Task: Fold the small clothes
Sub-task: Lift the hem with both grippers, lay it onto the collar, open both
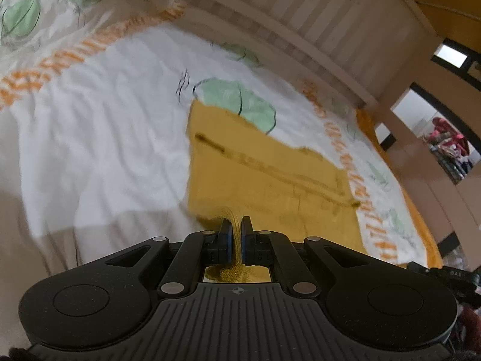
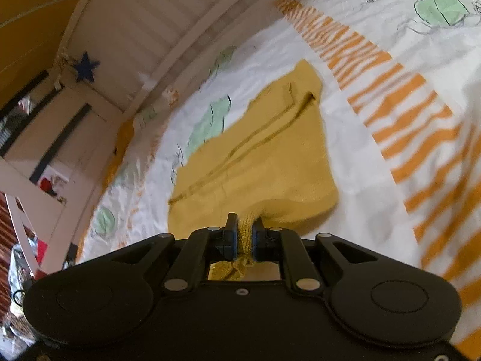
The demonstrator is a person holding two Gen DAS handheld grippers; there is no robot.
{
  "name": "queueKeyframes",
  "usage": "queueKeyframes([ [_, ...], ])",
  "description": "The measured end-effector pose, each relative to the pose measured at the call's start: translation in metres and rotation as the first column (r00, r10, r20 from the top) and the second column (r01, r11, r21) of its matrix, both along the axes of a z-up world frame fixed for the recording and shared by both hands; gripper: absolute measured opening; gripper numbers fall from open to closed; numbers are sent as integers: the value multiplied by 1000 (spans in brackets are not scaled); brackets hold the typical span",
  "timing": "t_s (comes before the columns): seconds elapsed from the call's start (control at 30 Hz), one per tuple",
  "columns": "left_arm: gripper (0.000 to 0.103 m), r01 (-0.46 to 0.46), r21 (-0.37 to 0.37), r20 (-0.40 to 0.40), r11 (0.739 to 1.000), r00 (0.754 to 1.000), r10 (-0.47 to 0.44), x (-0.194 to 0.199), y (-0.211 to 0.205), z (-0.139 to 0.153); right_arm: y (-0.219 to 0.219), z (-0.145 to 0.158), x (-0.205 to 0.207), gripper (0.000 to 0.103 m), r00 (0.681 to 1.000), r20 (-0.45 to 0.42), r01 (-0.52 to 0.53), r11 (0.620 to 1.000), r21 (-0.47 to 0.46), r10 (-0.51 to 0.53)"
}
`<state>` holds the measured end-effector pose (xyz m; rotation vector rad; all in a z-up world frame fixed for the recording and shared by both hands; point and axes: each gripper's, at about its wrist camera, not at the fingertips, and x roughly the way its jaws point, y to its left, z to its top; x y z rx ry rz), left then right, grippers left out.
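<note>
A small mustard-yellow knit garment lies spread on a white bedspread with orange lettering and green leaf prints. In the left wrist view my left gripper is shut on the garment's near edge, with a ribbed strip of yellow knit pinched between its blue pads and drawn up off the bed. The right wrist view shows the same garment, and my right gripper is shut on another part of its near edge, a thicker bunch of fabric between the pads. The far part of the garment still rests flat on the bed.
A pale slatted bed rail runs along the far side of the bed, also seen as the bed rail with a blue star hanging on it. Orange walls and shelves with clutter lie beyond. The bedspread extends wide around the garment.
</note>
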<state>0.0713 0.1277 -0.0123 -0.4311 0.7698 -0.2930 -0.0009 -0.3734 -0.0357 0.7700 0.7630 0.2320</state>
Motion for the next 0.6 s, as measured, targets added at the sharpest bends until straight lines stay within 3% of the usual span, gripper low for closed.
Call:
queueKeyframes([
  [0.3, 5, -30, -35, 104, 999, 994, 33, 64, -6, 29, -16, 16, 60, 18, 993, 98, 64, 997, 31, -66],
  [0.6, 5, -75, -73, 87, 995, 993, 81, 144, -17, 17, -30, 3, 137, 18, 989, 102, 110, 994, 10, -111],
])
